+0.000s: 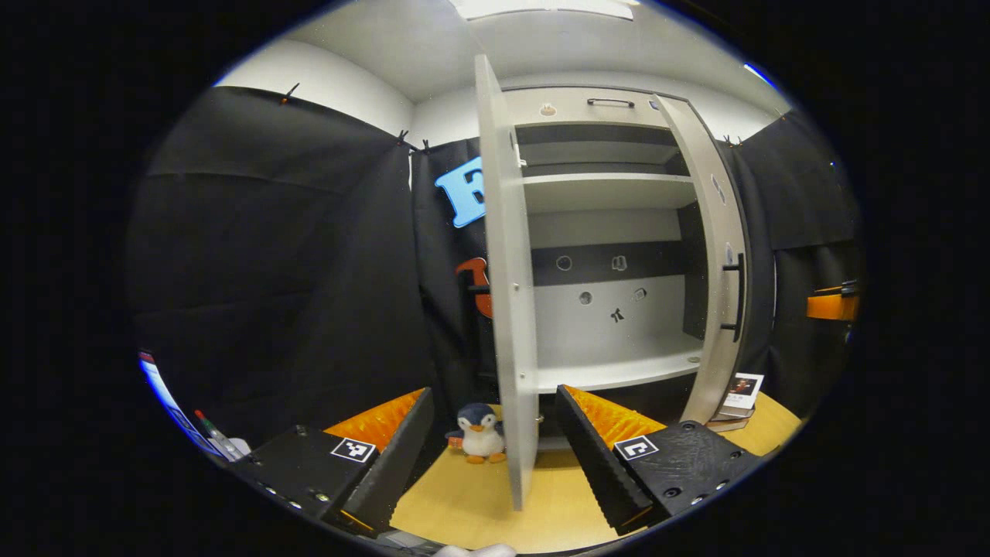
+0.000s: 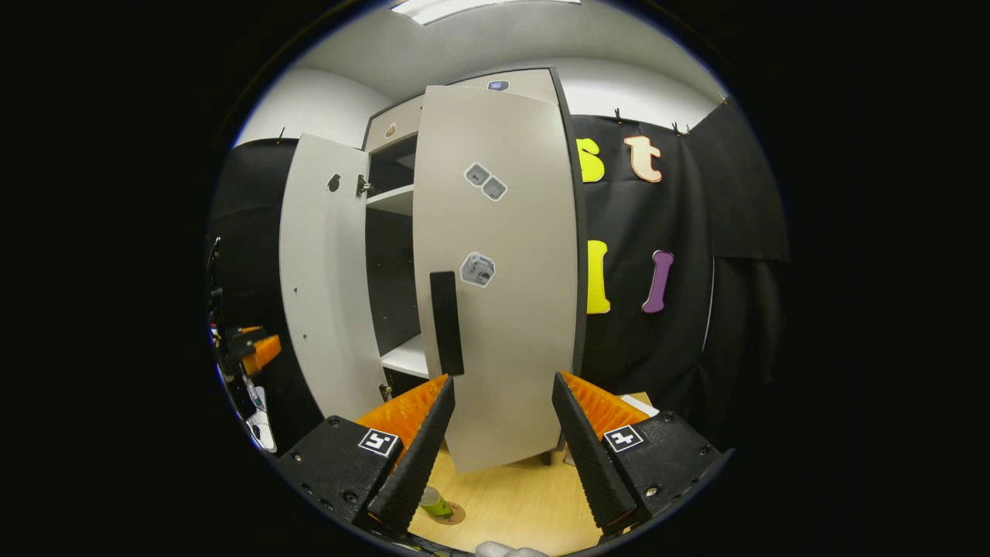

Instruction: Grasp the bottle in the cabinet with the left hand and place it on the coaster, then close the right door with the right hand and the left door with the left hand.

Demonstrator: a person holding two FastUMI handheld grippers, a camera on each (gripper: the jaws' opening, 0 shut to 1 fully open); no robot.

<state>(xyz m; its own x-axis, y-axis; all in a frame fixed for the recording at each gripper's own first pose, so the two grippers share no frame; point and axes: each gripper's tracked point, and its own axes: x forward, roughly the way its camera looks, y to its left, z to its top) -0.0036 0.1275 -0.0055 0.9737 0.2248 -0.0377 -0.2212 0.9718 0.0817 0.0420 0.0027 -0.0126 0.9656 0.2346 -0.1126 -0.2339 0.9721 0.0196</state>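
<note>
Bottle on coaster; both doors open
Right door stands ahead of the right gripper, left door between the left gripper's fingers; both grippers spread, empty.

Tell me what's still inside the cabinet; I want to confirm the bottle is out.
The cabinet's shelves look bare: just holes in the back panel. The green bottle stands on the coaster. The left door hides the interior's left edge.

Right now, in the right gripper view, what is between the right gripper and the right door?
Nothing. The right gripper is open, and only bare tabletop lies before the right door, as the right gripper view shows. The bottle stands on its coaster, off to one side.
</note>
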